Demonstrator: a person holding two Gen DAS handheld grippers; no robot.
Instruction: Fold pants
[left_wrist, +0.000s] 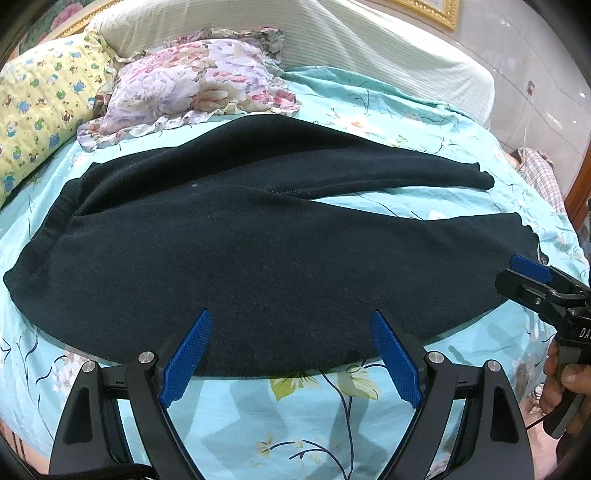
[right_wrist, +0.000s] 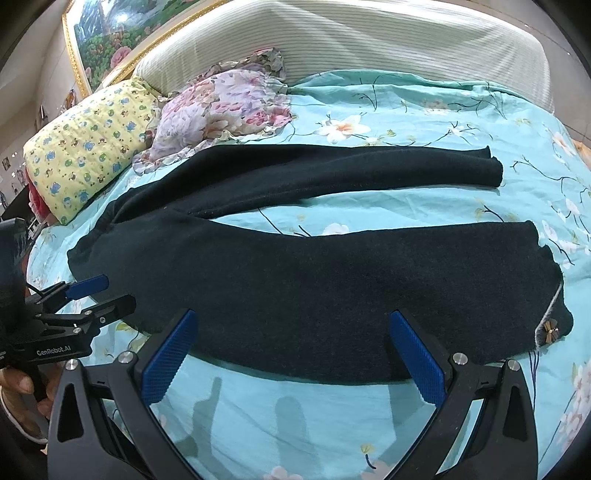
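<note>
Dark pants (left_wrist: 240, 240) lie flat across the turquoise floral bedsheet (left_wrist: 295, 417), waistband at the left, both legs spread apart toward the right; they also show in the right wrist view (right_wrist: 314, 280). My left gripper (left_wrist: 291, 325) is open and empty, hovering at the near edge of the pants by the hip part. My right gripper (right_wrist: 293, 325) is open and empty at the near edge of the near leg. The right gripper (left_wrist: 532, 280) shows at the right in the left wrist view, the left gripper (right_wrist: 99, 295) at the left in the right wrist view.
A floral pillow (left_wrist: 195, 85) and a yellow patterned pillow (left_wrist: 44, 114) lie beyond the pants by the striped headboard (left_wrist: 351, 40). A small flower ornament (right_wrist: 550, 326) sits on the near leg's hem. The bed edge falls off at the right.
</note>
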